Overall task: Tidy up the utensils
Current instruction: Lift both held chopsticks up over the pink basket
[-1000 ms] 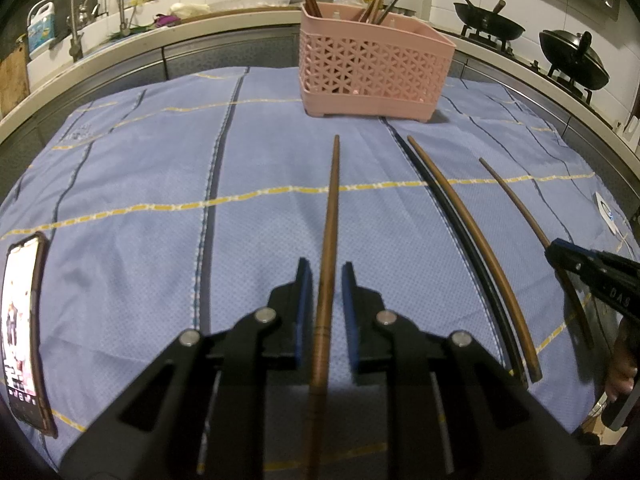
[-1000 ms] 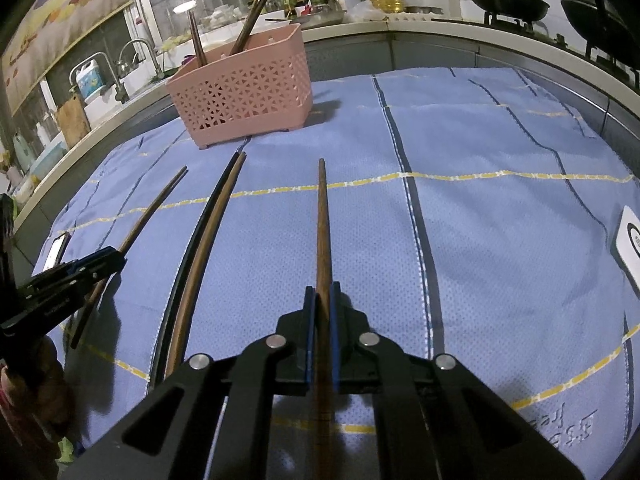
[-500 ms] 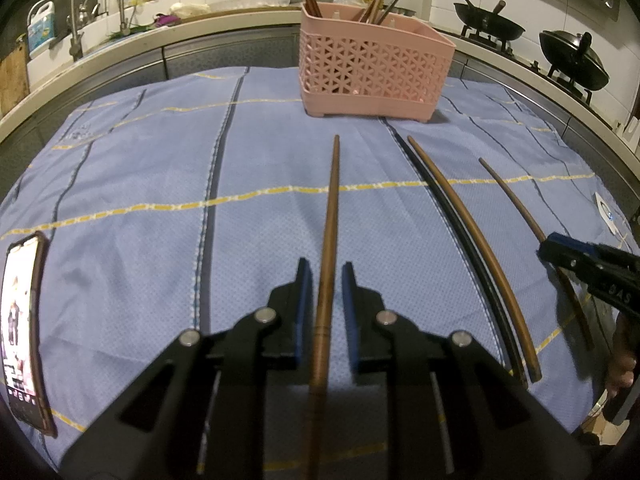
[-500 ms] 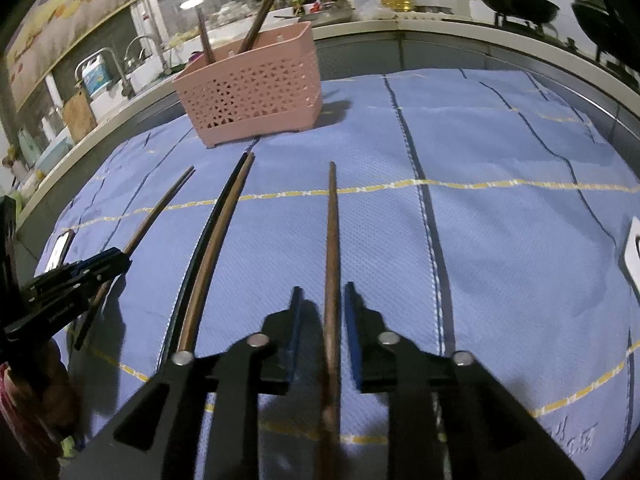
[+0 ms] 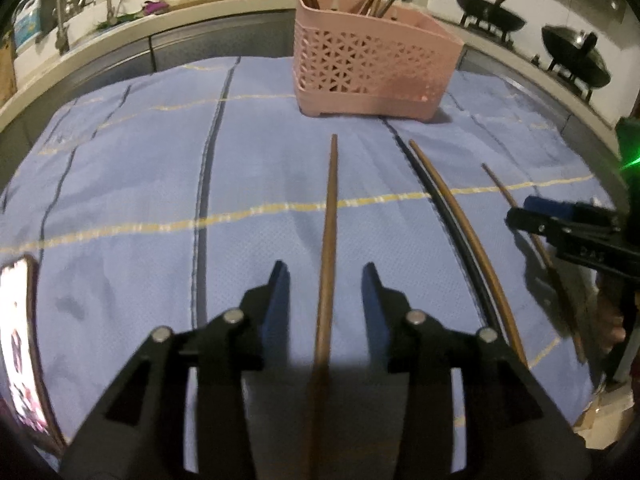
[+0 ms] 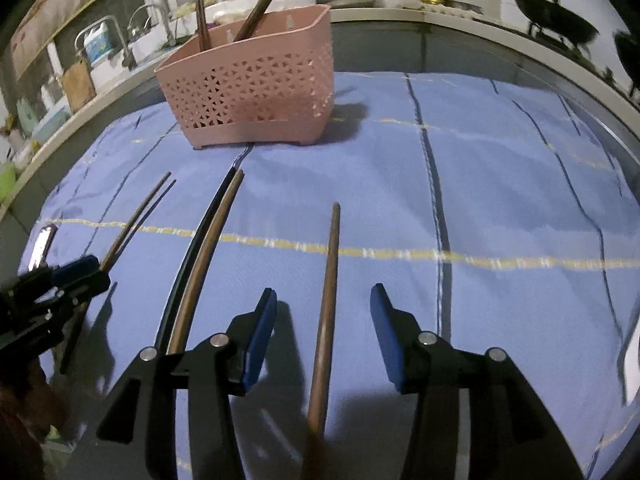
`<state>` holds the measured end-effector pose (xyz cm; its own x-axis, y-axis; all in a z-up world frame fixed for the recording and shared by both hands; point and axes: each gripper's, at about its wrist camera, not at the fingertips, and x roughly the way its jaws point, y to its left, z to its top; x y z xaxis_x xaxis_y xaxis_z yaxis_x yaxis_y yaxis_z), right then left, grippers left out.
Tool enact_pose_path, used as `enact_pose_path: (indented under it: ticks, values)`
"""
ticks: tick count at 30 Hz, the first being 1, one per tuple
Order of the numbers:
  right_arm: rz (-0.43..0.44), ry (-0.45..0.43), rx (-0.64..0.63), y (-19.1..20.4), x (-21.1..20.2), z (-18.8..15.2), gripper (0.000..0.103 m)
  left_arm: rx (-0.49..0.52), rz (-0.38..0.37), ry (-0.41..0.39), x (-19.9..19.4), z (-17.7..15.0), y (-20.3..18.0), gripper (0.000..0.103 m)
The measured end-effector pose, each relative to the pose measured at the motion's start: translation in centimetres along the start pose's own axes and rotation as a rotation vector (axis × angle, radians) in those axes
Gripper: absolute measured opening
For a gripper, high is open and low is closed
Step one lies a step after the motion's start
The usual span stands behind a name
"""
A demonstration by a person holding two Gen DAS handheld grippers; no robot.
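Since each tool straddles a stick without touching it, the coming move turns on how jaw and stick line up. The left gripper (image 5: 325,270) is spread wide, holding nothing. The left chopstick (image 5: 330,220) lies flat on the blue cloth (image 5: 120,200) in the gap between its jaws. The stick's long axis runs from the bottom centre of the frame straight up toward the pink basket (image 5: 376,64) at top centre, so it lies parallel to the fingers. Closing would likely pinch it across its width.

The right gripper (image 6: 324,292) is released as well, with the right chopstick (image 6: 330,280) lying between its jaws. That stick leans slightly to the right as it rises in the frame, and its far tip stops well short of the basket, which stands at upper left in that view.

Between the two tools lie a black chopstick (image 5: 436,200) and a brown chopstick (image 5: 452,208), side by side and seemingly touching. Neither gripper is over them.

The left wrist view shows several sticks already standing in the basket, and a phone (image 5: 16,340) at the left edge. The right wrist view shows shadows beneath both tools. From those I judge that each hovers just above the cloth, not resting on it.
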<state>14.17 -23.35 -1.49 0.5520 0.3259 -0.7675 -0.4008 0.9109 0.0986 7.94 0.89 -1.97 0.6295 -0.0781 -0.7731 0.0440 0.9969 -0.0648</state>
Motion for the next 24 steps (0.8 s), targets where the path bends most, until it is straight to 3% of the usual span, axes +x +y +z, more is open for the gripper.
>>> enact_pose_path:
  ticks: [3,4,5,6,7,8,11,14,18,24]
  values:
    - [-0.003,0.014,-0.054,0.6,0.9,1.3,0.049,0.037,0.039,0.029,1.3,1.8,-0.5,0.037]
    - [-0.001,0.021,-0.07,0.8,1.3,1.8,0.043,0.047,0.047,0.039,1.7,2.4,-0.7,0.034]
    - [0.0,0.024,-0.083,0.9,1.5,2.2,0.03,0.063,0.061,0.048,2.2,3.1,-0.9,0.031]
    - [-0.001,0.026,-0.098,1.1,1.7,2.6,0.022,0.07,0.06,0.05,2.4,3.5,-1.0,0.019]
    - [0.019,0.034,-0.105,1.2,2.0,3.0,0.008,0.071,0.027,0.061,2.8,4.1,-1.0,0.006]
    - [0.044,0.046,-0.098,1.2,2.2,3.4,0.005,0.065,0.011,0.07,3.0,4.5,-1.0,0.006]
    - [0.08,0.054,-0.076,1.1,2.0,4.3,0.004,0.055,0.007,0.081,3.5,5.6,-1.1,0.006]
    - [0.147,-0.009,-0.041,0.7,-0.5,5.4,0.004,0.034,-0.056,0.036,1.5,6.3,-1.0,0.006]
    - [0.21,-0.152,-0.026,0.5,-5.6,7.1,0.004,0.019,-0.145,-0.102,-3.9,7.8,-1.1,0.006]
    - [0.256,-0.324,-0.01,0.7,-11.4,9.0,0.004,0.011,-0.221,-0.262,-10.2,10.1,-1.0,0.006]
